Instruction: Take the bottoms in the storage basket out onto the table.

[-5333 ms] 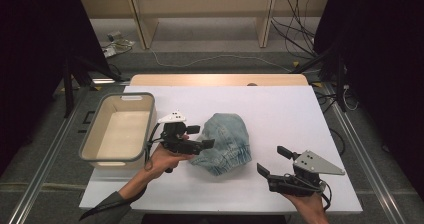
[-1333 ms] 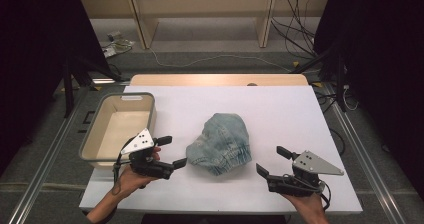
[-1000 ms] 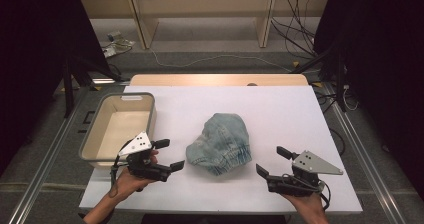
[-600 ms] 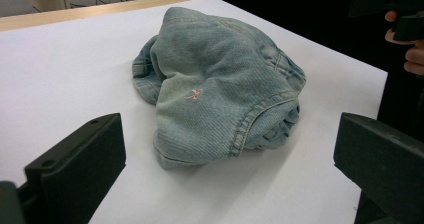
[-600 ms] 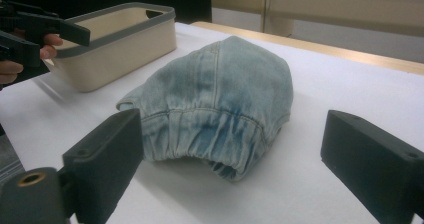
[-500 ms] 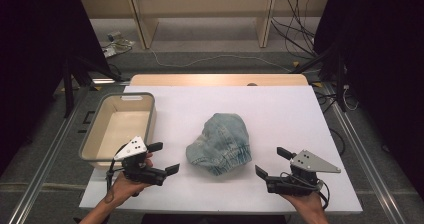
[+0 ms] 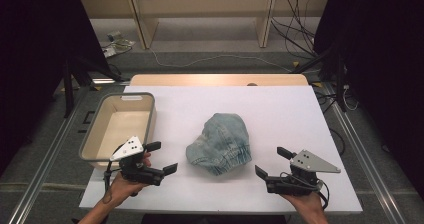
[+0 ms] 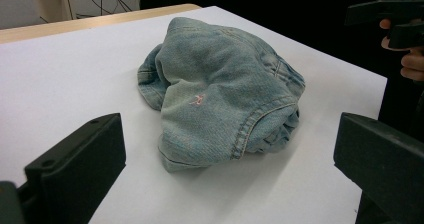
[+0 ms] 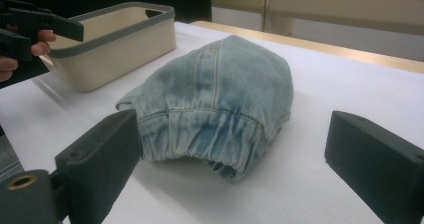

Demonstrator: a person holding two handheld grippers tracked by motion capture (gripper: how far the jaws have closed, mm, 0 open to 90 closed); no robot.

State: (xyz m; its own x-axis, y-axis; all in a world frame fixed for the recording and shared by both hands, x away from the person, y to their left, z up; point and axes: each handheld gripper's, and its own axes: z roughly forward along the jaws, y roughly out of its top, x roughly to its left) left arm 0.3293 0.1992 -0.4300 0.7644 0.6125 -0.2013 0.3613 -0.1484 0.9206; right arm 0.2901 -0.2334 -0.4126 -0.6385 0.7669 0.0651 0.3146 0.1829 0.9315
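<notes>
A crumpled light-blue denim piece (image 7: 220, 144) lies mid-table on the white sheet (image 7: 280, 114). My left gripper (image 7: 162, 157) sits to its left near the front edge, apart from it. Its jaws have just been opening and stand open with nothing between them. In the left gripper view the denim piece (image 8: 215, 94) lies ahead of the wide-set left gripper (image 8: 229, 134). My right gripper (image 7: 272, 162) rests at the front right, open and empty, also off the cloth. The right gripper view has the denim piece (image 9: 220, 94) beyond the right gripper (image 9: 235, 139).
A cream bin with a grey rim (image 7: 122, 96) stands empty at the table's left, just behind the left hand; the same bin (image 9: 115, 39) appears in the right gripper view. A wooden strip (image 7: 215, 79) borders the far edge. Cables lie on the floor beyond.
The left gripper has drawn back from the denim piece, leftward and toward the front edge, with nothing in it. The right gripper has stayed put. The denim lies where it was.
</notes>
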